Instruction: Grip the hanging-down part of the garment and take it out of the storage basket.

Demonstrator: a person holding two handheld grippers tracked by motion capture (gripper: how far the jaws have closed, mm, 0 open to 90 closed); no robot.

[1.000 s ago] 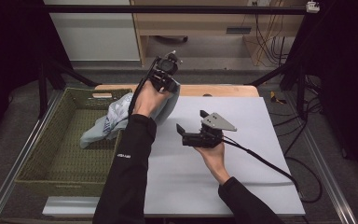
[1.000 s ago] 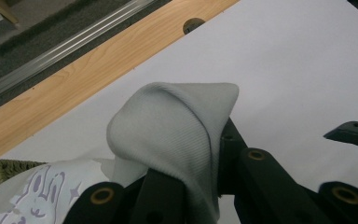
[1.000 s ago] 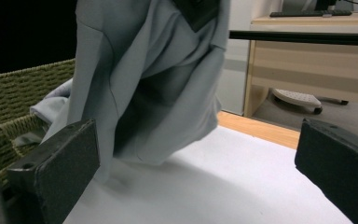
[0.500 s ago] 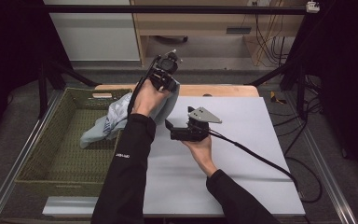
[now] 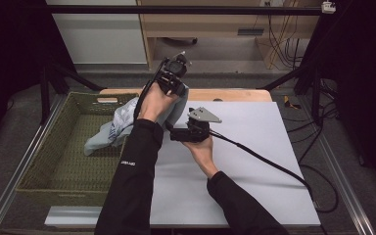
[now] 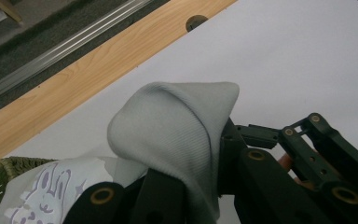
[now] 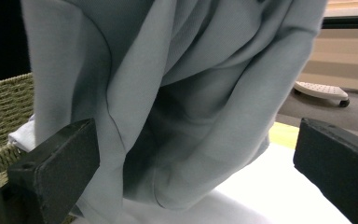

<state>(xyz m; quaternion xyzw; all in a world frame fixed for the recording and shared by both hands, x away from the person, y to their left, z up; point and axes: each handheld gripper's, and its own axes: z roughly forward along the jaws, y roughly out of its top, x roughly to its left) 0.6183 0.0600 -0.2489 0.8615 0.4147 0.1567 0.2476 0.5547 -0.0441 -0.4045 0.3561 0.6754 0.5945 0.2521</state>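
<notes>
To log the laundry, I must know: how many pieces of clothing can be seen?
1: a pale grey-blue knitted garment, clamped in the left gripper, hanging over the green woven basket's rim. Others may be hidden beneath it.

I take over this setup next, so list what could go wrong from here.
The left gripper pinches just one fold of the shirt; the rest hangs into the basket, so it could slip free or snag the rim.
The right gripper is wide open with cloth hanging between its jaws; closing may bunch several layers.
Its cable crosses the table and could drag.
</notes>
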